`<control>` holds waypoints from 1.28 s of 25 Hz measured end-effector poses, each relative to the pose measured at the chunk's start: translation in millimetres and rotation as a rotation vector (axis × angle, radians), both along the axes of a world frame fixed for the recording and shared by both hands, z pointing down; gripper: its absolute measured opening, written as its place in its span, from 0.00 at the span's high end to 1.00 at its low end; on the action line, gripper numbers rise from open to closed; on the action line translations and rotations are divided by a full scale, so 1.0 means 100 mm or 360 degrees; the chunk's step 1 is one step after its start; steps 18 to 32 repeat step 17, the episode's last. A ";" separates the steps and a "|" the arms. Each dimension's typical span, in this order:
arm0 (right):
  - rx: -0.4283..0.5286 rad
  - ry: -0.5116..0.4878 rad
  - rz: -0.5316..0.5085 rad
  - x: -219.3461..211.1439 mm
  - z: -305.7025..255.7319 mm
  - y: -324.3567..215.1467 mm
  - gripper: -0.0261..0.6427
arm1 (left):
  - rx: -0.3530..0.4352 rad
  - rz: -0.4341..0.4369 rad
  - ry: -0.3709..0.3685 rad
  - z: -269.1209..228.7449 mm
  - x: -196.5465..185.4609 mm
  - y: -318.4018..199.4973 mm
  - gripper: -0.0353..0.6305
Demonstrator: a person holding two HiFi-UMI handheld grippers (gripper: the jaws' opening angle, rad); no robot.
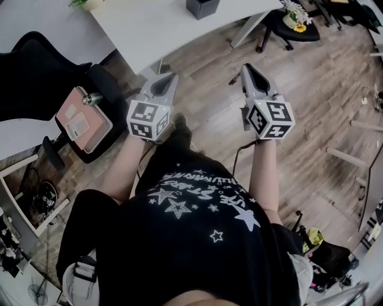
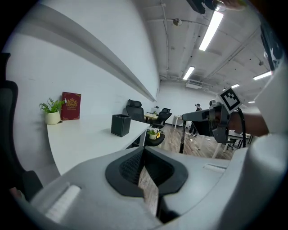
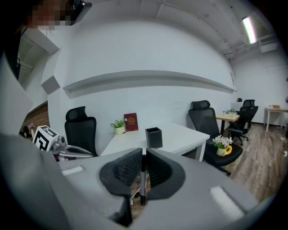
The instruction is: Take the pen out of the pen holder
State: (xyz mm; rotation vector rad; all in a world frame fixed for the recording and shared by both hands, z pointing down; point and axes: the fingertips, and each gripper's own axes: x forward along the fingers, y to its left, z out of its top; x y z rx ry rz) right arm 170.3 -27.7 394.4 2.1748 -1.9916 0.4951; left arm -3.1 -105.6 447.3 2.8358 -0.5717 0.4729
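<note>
The black square pen holder [image 1: 202, 7] stands on the white table [image 1: 149, 30], ahead of both grippers; it also shows as the pen holder [image 3: 153, 137] and the pen holder [image 2: 120, 125]. A thin dark pen [image 3: 142, 179] stands upright between the pads of my right gripper [image 3: 144, 152], which is shut on it, well away from the holder. In the head view my right gripper [image 1: 246, 67] hangs over the wooden floor, short of the table. My left gripper [image 1: 172, 75] is beside it, near the table's edge. The left gripper [image 2: 144, 149] has its tips together with nothing between them.
Black office chairs stand around the table, one chair [image 1: 36, 72] at my left. A flower pot [image 1: 296, 18] sits on a chair seat at the far right. A red book [image 3: 131, 121] and a small plant [image 3: 119, 127] stand at the table's back.
</note>
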 end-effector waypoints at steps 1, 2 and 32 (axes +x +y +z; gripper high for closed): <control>0.0005 -0.0016 0.0010 -0.02 0.02 0.13 0.92 | 0.0006 0.0006 -0.0005 0.00 -0.01 0.12 0.93; 0.0012 -0.0032 0.0018 -0.04 0.03 0.25 0.92 | 0.0013 0.0009 -0.0009 -0.01 -0.02 0.23 0.93; 0.0058 -0.0101 -0.0001 -0.66 0.10 1.62 0.92 | 0.0076 -0.0017 -0.0014 -0.15 -0.62 1.60 0.93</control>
